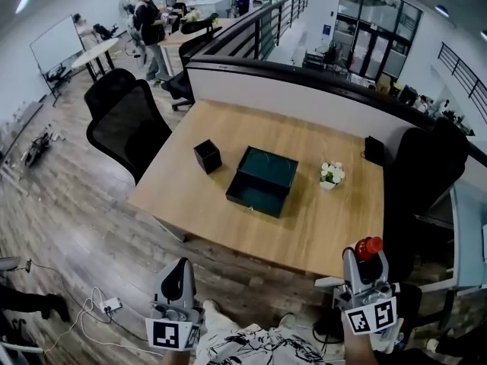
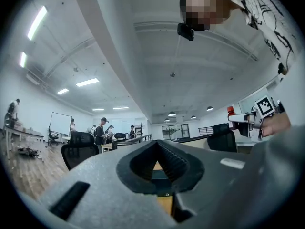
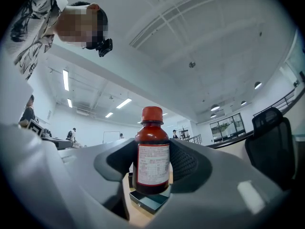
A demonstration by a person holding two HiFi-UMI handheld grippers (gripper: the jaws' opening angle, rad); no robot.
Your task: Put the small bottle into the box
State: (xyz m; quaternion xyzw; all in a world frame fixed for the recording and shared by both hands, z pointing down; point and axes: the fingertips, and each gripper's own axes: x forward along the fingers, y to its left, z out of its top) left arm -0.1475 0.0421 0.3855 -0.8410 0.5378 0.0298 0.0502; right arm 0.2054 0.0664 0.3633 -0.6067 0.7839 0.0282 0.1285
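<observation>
Closest, down low by the body: two grippers, both pointing up and forward. Left gripper (image 1: 181,268): tips pressed together, nothing between them, likely just parked out of the way for so small a job. Right gripper (image 1: 364,261): jaws spread fairly wide and clamped on the bottle (image 3: 151,149), one pad on each side of its brown belly. Bottle upright, red cap on top, white label facing the gripper's own camera; probably gripped round the middle so as not to tip or slip, with the bottom poking out below the pads, free to go down first. Not yet over the table (image 1: 335,230), only up in the air near its front edge. Farther off, in the middle of the table: box (image 1: 262,181), dark green, lid swung open and back, looking bare inside, ready to take the bottle. Bottle and box well apart. Beside the box: small black cup (image 1: 207,156) on its left, little white flowers (image 1: 331,175) on its right, both off a straight path. Job barely begun, by the look of it: carrying across and setting down both left to do.
</observation>
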